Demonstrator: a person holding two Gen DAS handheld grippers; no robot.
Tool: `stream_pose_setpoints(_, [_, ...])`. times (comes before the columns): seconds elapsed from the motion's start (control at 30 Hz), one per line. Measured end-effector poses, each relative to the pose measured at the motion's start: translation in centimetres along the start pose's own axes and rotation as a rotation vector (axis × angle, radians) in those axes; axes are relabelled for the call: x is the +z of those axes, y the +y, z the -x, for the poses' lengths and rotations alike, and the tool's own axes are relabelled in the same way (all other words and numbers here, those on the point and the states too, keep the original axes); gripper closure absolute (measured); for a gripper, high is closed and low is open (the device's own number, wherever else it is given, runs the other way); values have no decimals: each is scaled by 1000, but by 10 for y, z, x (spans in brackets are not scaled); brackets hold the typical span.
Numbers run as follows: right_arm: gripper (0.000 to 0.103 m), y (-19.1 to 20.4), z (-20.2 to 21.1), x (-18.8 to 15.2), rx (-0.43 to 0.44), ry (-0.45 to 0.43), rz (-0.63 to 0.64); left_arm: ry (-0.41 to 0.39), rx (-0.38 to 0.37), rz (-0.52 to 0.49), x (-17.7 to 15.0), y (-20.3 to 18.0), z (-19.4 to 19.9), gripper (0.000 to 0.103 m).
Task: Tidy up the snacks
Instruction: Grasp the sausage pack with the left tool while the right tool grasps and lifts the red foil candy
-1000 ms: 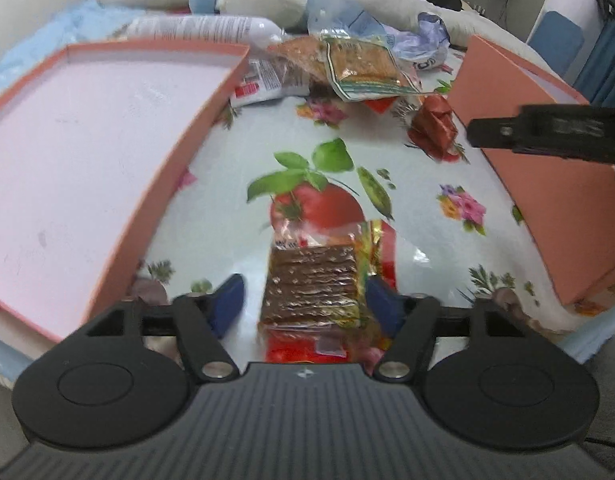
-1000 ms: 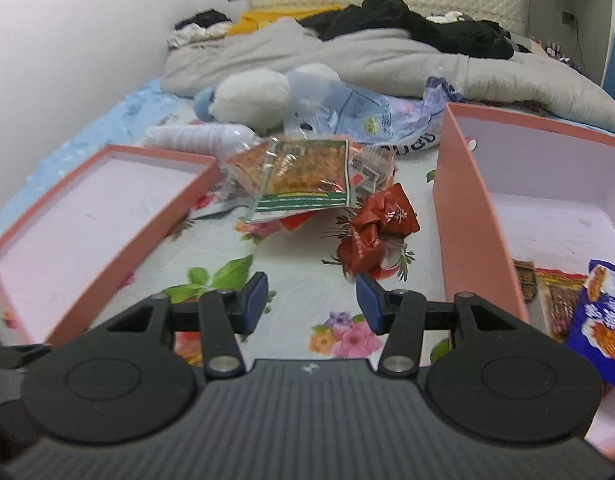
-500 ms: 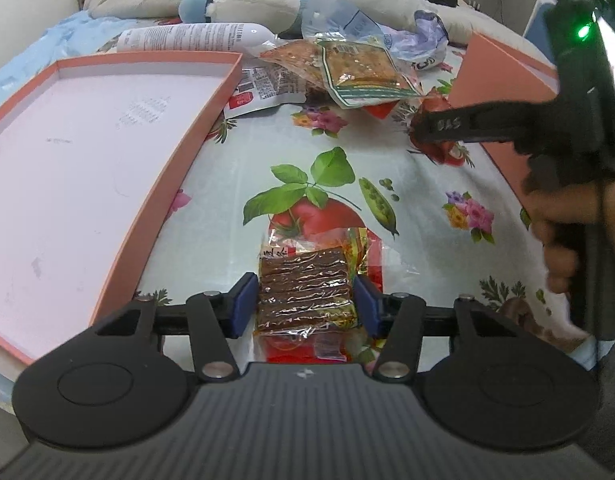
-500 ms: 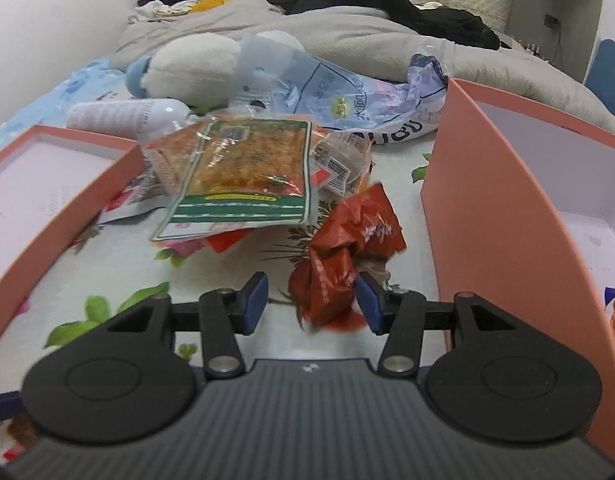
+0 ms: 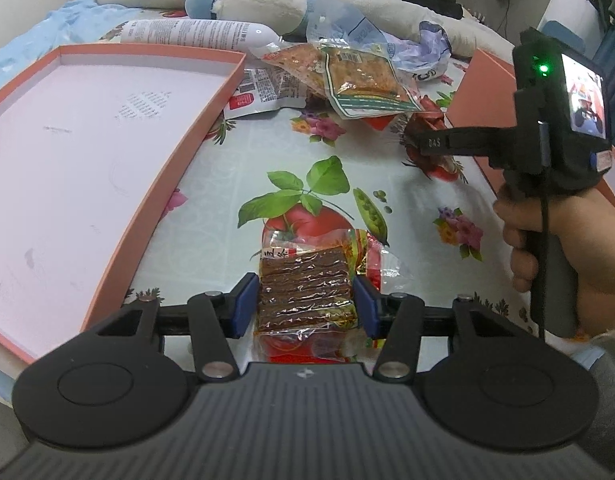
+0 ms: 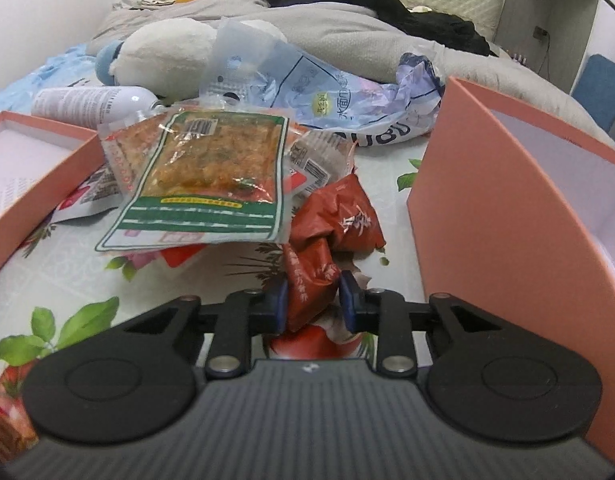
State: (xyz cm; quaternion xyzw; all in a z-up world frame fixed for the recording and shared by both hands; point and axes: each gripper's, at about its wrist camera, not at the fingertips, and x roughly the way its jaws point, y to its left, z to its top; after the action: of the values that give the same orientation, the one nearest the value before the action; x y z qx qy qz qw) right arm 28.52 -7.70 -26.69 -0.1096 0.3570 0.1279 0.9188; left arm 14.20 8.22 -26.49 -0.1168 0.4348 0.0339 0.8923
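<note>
The left gripper (image 5: 305,306) is pinching one clear crinkly plastic packet of dark brown ridged strips (image 5: 305,292) between its two blue pads, the packet lying flat on the glossy floral tablecloth (image 5: 235,168). The right gripper (image 6: 312,306) is squeezing one of two crumpled red foil snack packets (image 6: 311,280); the second red packet (image 6: 343,220) is sitting just behind it, touching it. Both are lying close beside the wall of the open salmon-pink cardboard box (image 6: 507,208) on the right. Past them, a flat clear packet with green borders and orange crumbly filling (image 6: 215,180) is resting on top of other wrappers. To the left, a second shallow salmon-pink cardboard tray with a pale lining (image 5: 79,140) is lying open. Farther back, one white cylindrical spray can (image 5: 195,34) is lying on its side near a soft white-and-blue plush toy (image 5: 259,0) and a crumpled translucent bluish plastic bag (image 6: 319,92).
</note>
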Motion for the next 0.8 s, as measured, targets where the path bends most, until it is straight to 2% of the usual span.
stream_pose_setpoints(0.23, [77,7,21,-15,41,14,20,-14,18,35,-4,1,12,46])
stream_pose_setpoints(0.67, [78,9,91,-52,158,58,41,-53,10,77,-7,-1,39,46])
stream_pose_setpoints(0.8, [78,9,116,-60,164,48,55,-51,8,69,-6,-5,46,46])
